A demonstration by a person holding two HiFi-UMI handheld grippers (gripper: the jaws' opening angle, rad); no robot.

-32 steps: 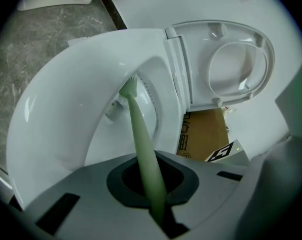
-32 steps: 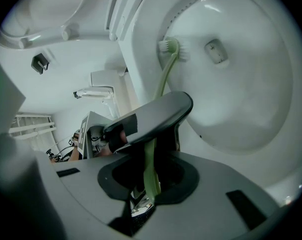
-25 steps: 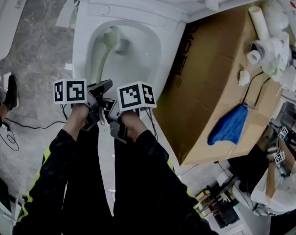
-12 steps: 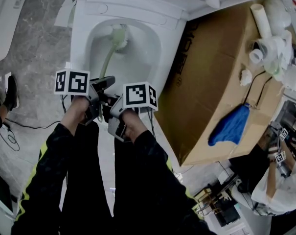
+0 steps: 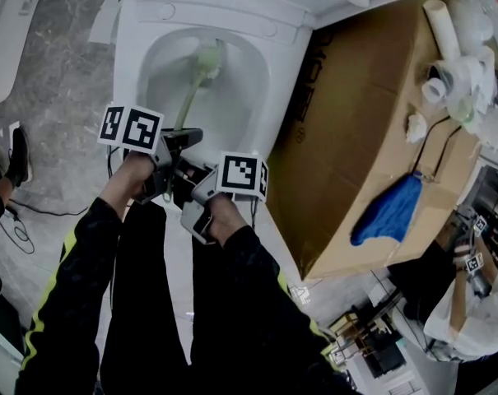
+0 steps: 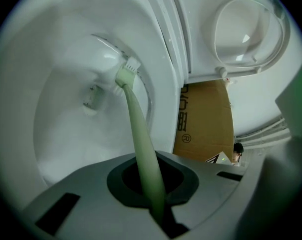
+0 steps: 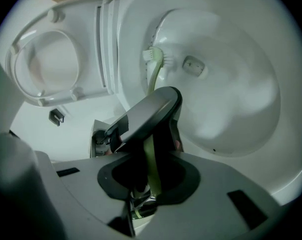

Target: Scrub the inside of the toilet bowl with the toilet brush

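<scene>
The pale green toilet brush (image 5: 193, 89) reaches into the white toilet bowl (image 5: 133, 64), its head (image 5: 209, 59) against the back wall near the rim. In the left gripper view the brush head (image 6: 126, 75) presses just under the bowl's rim (image 6: 66, 114), and the handle runs back between the jaws. My left gripper (image 5: 183, 138) is shut on the handle, further forward. My right gripper (image 5: 197, 179) is shut on the handle's rear end, just behind the left one. The right gripper view has the left gripper (image 7: 150, 115) in front and the brush head (image 7: 153, 59) beyond.
The seat and lid (image 6: 245, 29) stand raised behind the bowl. A large cardboard box (image 5: 356, 138) stands close against the toilet's right side, with a blue cloth (image 5: 388, 212) and white pipe parts (image 5: 446, 64) on it. A cable and a shoe (image 5: 18, 155) lie on the floor at left.
The brush head has swept from the bowl's back left toward the back right. Both grippers, still shut on the handle, have shifted slightly right and nearer.
</scene>
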